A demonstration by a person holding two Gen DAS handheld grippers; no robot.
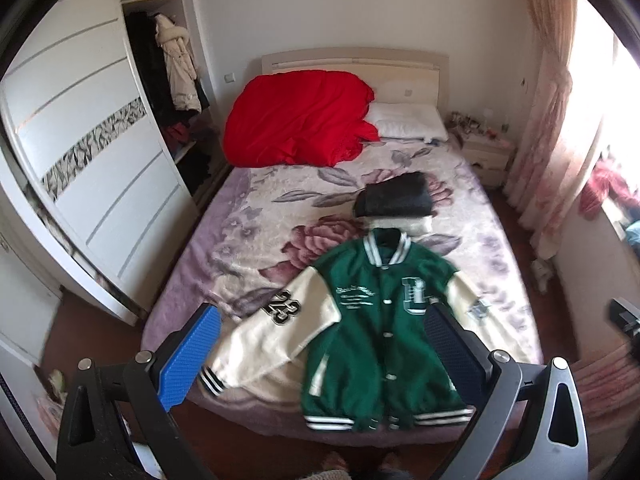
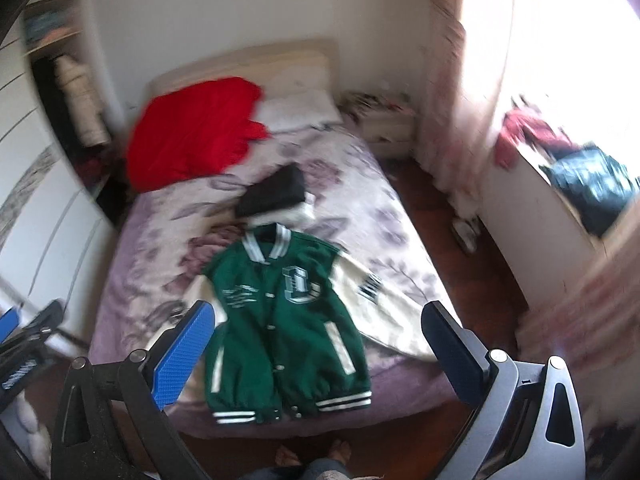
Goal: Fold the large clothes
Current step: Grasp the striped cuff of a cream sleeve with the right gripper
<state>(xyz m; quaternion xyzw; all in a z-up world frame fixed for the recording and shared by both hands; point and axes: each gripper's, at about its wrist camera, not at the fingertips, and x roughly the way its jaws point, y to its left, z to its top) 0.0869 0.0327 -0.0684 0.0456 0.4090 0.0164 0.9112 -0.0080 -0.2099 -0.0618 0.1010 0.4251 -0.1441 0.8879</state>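
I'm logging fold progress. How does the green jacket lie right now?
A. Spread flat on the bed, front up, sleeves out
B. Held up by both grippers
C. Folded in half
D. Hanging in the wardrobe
A: the green jacket lies spread on the bed, buttons up, sleeves out, with the left gripper and right gripper open above it.

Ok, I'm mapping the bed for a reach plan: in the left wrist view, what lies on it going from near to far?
Green varsity jacket → folded dark garment on a pale one → red duvet beside the white pillow → headboard.
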